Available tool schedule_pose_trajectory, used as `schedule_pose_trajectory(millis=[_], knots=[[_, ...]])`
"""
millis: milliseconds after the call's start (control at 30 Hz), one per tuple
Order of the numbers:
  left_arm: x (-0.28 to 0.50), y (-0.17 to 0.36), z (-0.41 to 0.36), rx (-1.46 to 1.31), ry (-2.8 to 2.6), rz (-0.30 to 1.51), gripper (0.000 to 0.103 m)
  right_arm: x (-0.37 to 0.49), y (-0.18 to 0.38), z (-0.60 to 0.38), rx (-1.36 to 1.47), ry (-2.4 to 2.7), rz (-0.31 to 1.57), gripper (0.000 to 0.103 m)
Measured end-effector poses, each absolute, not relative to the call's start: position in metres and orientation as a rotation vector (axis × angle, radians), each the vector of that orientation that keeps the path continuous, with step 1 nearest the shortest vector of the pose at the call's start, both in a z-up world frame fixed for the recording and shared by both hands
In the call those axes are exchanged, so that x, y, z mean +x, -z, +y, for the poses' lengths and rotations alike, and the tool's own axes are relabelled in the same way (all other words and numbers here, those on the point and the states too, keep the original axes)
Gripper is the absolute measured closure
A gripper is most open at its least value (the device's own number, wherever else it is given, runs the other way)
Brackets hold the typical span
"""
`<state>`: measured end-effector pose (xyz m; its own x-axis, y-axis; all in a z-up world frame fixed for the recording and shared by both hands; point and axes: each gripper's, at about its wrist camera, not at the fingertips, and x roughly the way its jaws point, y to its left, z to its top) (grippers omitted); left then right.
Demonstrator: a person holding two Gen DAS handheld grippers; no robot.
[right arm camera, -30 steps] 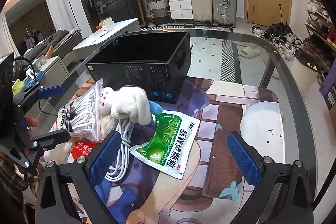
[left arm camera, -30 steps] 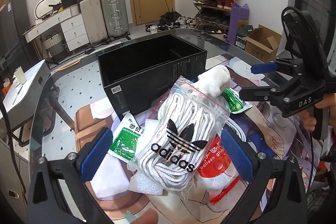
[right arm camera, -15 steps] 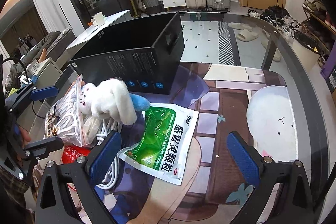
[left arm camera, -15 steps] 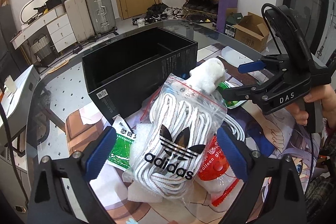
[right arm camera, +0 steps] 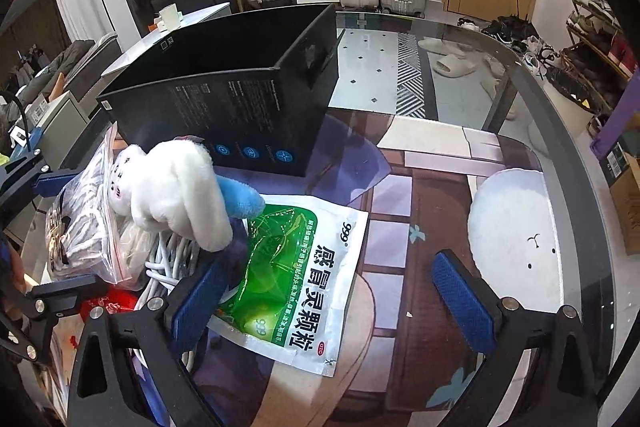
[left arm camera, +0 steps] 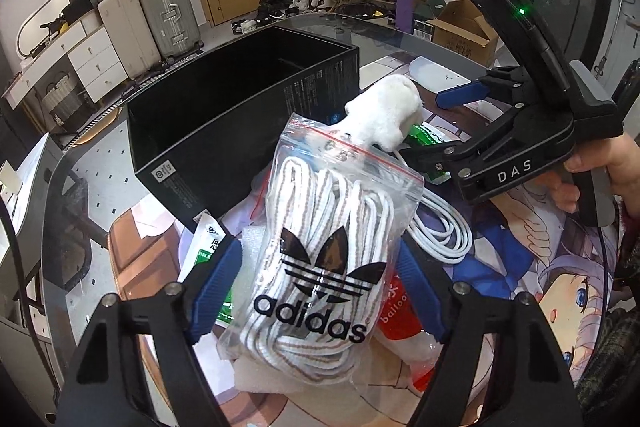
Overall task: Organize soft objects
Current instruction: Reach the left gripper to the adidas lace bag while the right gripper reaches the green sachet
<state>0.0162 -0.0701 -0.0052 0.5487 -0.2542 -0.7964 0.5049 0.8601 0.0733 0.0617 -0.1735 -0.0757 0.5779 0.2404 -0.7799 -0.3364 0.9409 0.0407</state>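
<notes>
A clear Adidas bag of white laces (left arm camera: 320, 239) lies on a pile, between the blue pads of my open left gripper (left arm camera: 316, 291). A white plush toy (left arm camera: 384, 115) with a blue part (right arm camera: 240, 199) rests on the pile behind it; it also shows in the right wrist view (right arm camera: 176, 187). A green and white sachet (right arm camera: 296, 267) lies flat between the pads of my open right gripper (right arm camera: 332, 299). That gripper (left arm camera: 440, 123) shows in the left wrist view, just right of the plush. An open black box (left arm camera: 240, 115) stands behind the pile.
A coiled white cable (left arm camera: 440, 227), a red balloon packet (left arm camera: 400, 315), a smaller green sachet (left arm camera: 208, 247) and white foam (left arm camera: 256, 375) lie in the pile. The glass table (right arm camera: 440, 67) has a printed mat (right arm camera: 420, 227). A white round pad (right arm camera: 516, 227) lies at the right.
My left gripper has moved forward so its pads now flank the Adidas bag. My right gripper has come closer to the green sachet and the plush toy. Nothing has been gripped.
</notes>
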Motion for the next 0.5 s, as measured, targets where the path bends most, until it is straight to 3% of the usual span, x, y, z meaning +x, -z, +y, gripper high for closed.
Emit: schedule_pose_trajectory(millis=[233,500], knots=[[0.016,0.006,-0.067,0.299,0.471,0.884,0.039,0.056,0.076,-0.175,-0.139,-0.302,0.876,0.014],[0.014,0.003,-0.061,0.251,0.469,0.878,0.055,0.054,0.071,-0.194,-0.119,-0.286,0.865,0.049]])
